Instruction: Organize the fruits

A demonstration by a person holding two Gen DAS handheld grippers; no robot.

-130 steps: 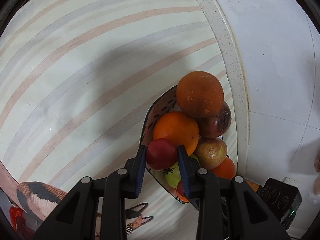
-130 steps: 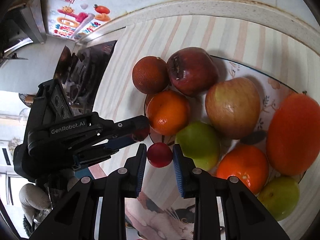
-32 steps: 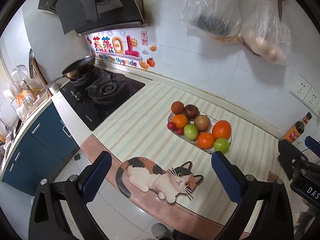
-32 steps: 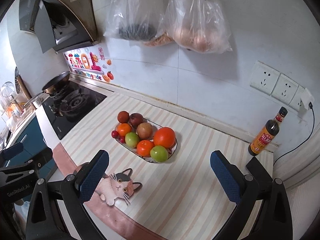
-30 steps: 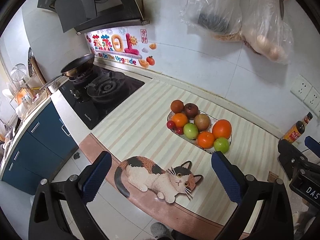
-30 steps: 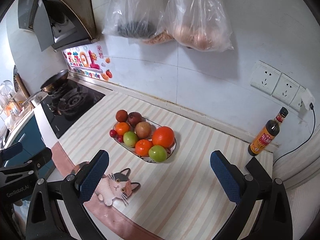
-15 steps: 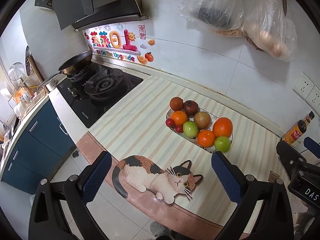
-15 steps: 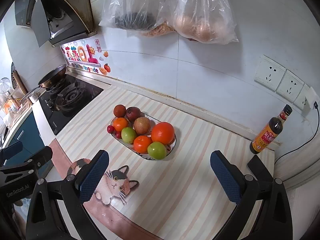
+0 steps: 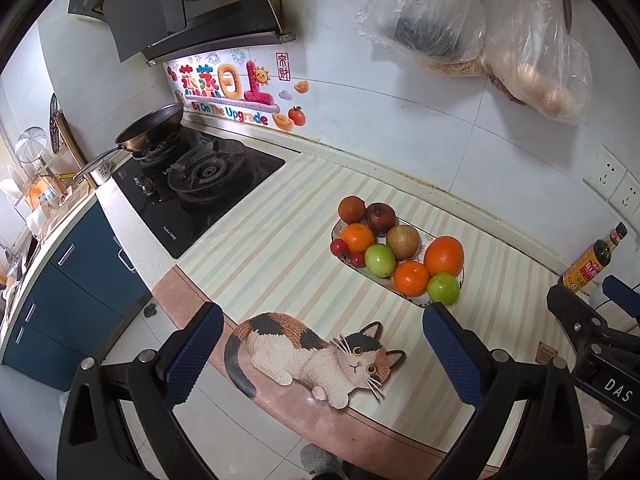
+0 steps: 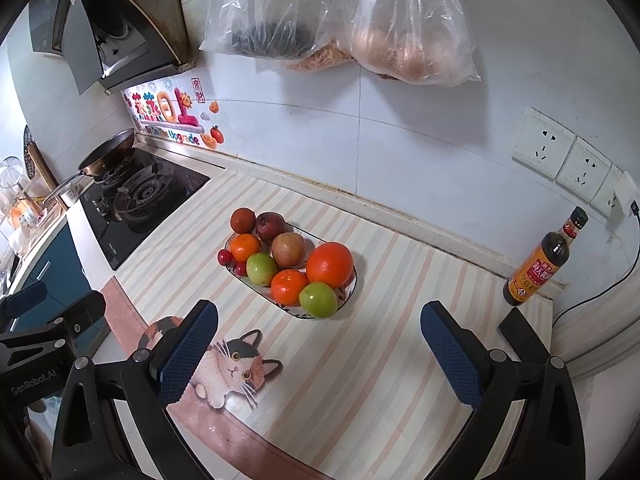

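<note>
An oval patterned plate [image 9: 423,237] [image 10: 349,285] on the striped counter holds several fruits: oranges, green apples, red apples and two small red fruits [image 9: 339,246] [image 10: 225,256] at its left end. A large orange [image 9: 443,255] [image 10: 329,264] lies at the right. My left gripper [image 9: 320,356] is wide open and empty, held high and back from the counter's front edge. My right gripper [image 10: 318,350] is also wide open and empty, high above the counter in front of the plate.
A cat-shaped mat [image 9: 316,354] [image 10: 228,368] lies at the counter's front edge. A gas hob with a pan [image 9: 150,130] [image 10: 108,152] is at the left. A sauce bottle [image 9: 592,260] [image 10: 540,262] stands at the right by the wall. Plastic bags [image 10: 404,24] hang above.
Both grippers let go of the small red fruits at the plate, opened wide and pulled far back and up. Over the last second the view has only drifted slightly.
</note>
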